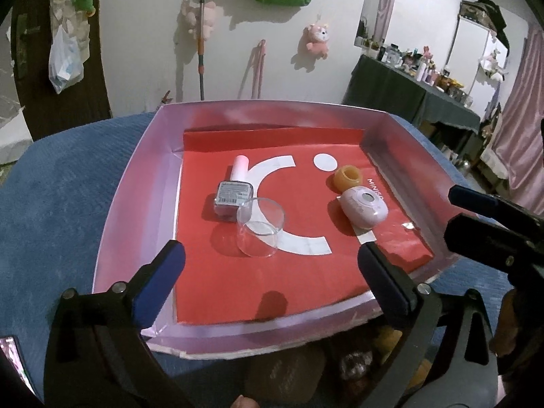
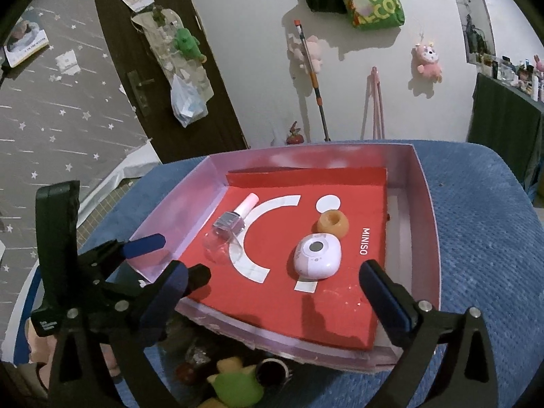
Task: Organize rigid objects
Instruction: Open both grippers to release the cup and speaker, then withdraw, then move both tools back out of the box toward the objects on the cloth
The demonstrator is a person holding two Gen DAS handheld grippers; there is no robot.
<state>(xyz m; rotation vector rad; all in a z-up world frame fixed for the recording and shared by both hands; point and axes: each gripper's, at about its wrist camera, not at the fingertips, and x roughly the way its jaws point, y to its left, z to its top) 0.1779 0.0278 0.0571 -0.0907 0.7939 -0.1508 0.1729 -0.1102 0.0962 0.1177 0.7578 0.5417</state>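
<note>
Rigid objects sit in the pink-walled box (image 1: 136, 183) before you, on its red liner (image 1: 238, 282) printed "MINISO". From the left: a nail-polish bottle (image 1: 234, 193) lying flat with a barcode label too small to read, a clear plastic cup (image 1: 261, 227) on its side touching it, then an amber ring-shaped piece (image 1: 347, 178) just beside a pale pink pod-shaped case (image 1: 363, 208). Your left tool (image 1: 272, 272) and right tool (image 2: 277, 287) both stand wide apart, holding nothing.

The tray's (image 1: 136, 183) near red floor lies bare. Farther in, a clear cup (image 1: 261, 227) touches a bottle (image 1: 234, 194); a white case (image 1: 363, 208) touches an amber ring (image 1: 347, 177).
</note>
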